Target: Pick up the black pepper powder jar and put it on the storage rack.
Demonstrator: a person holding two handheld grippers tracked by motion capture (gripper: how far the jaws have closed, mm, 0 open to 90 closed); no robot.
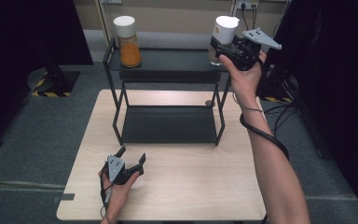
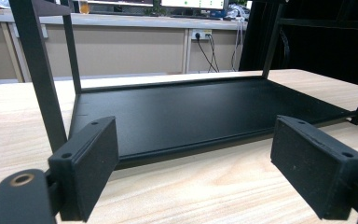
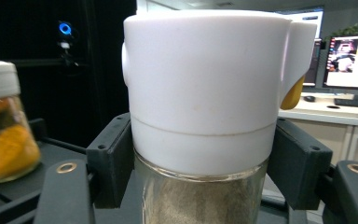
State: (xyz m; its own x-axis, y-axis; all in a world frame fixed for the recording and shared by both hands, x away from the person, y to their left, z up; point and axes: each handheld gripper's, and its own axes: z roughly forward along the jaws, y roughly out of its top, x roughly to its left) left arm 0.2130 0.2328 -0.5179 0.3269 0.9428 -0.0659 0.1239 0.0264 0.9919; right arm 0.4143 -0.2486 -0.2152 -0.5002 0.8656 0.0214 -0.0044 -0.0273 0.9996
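A glass jar with a white cap, holding a greyish-brown powder, is at the right end of the black rack's top shelf. My right gripper is shut on it just below the cap; whether its base touches the shelf is hidden. A second white-capped jar with orange contents stands at the shelf's left end. My left gripper rests open on the wooden table, facing the rack's bottom shelf, with nothing between its pads.
The two-tier black metal rack stands at the far half of the table, with thin uprights at its corners. A cable loops round the right forearm. Grey carpet surrounds the table; a desk with monitors lies beyond.
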